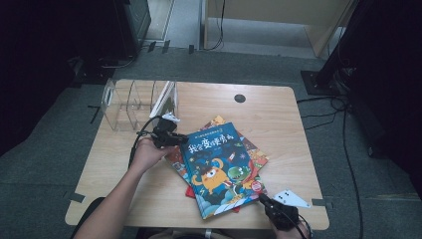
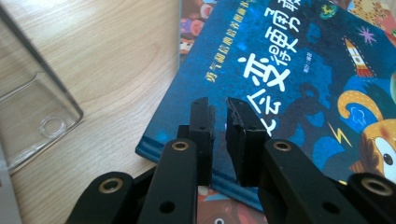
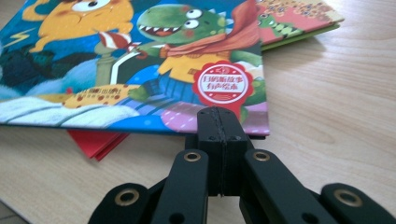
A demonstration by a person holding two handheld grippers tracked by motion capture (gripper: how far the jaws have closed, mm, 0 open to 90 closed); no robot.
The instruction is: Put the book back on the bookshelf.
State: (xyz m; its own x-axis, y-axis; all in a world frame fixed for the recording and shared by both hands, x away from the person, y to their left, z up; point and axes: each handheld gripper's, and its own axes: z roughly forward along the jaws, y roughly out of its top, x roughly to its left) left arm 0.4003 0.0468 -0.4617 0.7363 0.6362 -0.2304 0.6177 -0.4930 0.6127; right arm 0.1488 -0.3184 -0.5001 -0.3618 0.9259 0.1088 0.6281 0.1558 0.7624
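Left gripper level over blue book corner, jaws slightly parted, empty. Right gripper closed at book's edge. Clear rack holds one book.

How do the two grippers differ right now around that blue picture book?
The left gripper sits at the blue book's top-left corner, jaws slightly apart; the right gripper sits at its bottom-right corner, jaws pressed together. The left one hovers over the cover, the right meets the edge. Both have black jaws.

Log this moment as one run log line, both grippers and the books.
left gripper: slightly open at blue book top corner | right gripper: shut at its lower corner | book atop stack on table
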